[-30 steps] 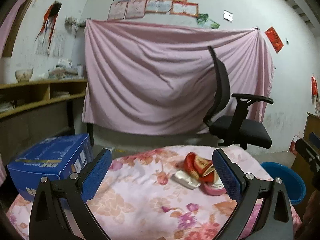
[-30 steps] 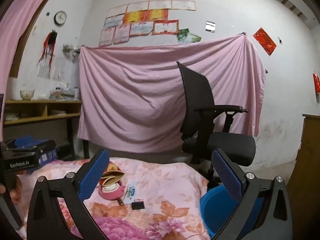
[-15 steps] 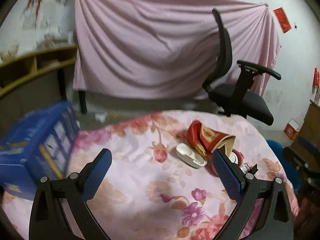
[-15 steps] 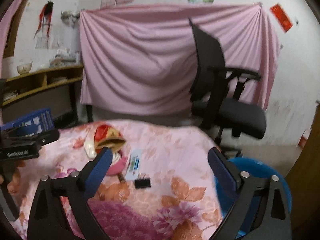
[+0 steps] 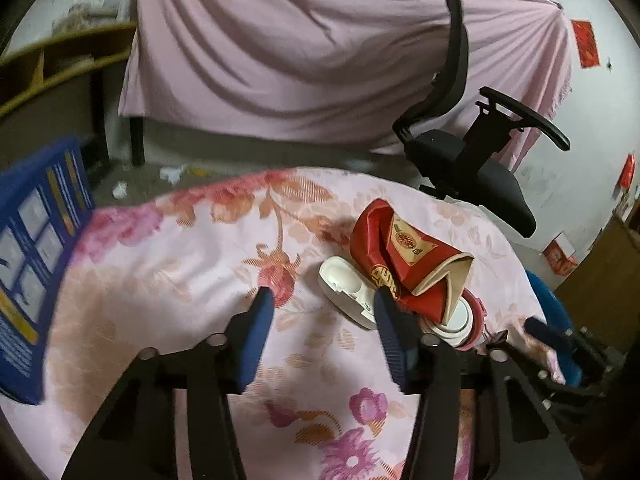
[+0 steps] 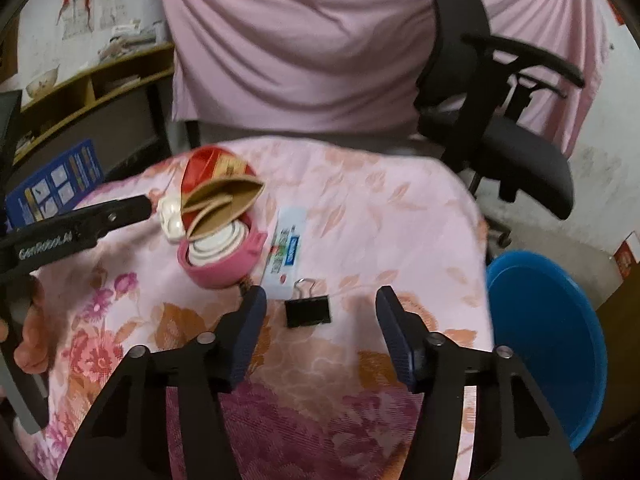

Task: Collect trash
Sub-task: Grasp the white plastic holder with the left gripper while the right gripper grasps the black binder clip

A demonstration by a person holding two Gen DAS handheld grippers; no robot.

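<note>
On the table covered with a pink floral cloth [image 6: 400, 216], the trash lies in a small cluster: a crushed red and gold paper carton [image 5: 404, 256] leans over a round pink plastic lid with white rings inside [image 6: 218, 254], and a white plastic case [image 5: 346, 284] sits against the carton's near side. The left tongs [image 5: 322, 304] hover just short of this pile, jaws closing with nothing between them but cloth; the right blue pad ends beside the white case and the carton's lower edge, though whether it touches them is hard to tell through the blur. The right tongs [image 6: 320, 304] are also closing and released, with a black metal binder clip [image 6: 308, 310] lying on the cloth between the tips, apart from both pads. A pale blue printed sachet [image 6: 288, 246] lies just beyond the clip, right of the pink lid. A round blue plastic basin [image 6: 544, 344] stands below the table's right edge
</note>
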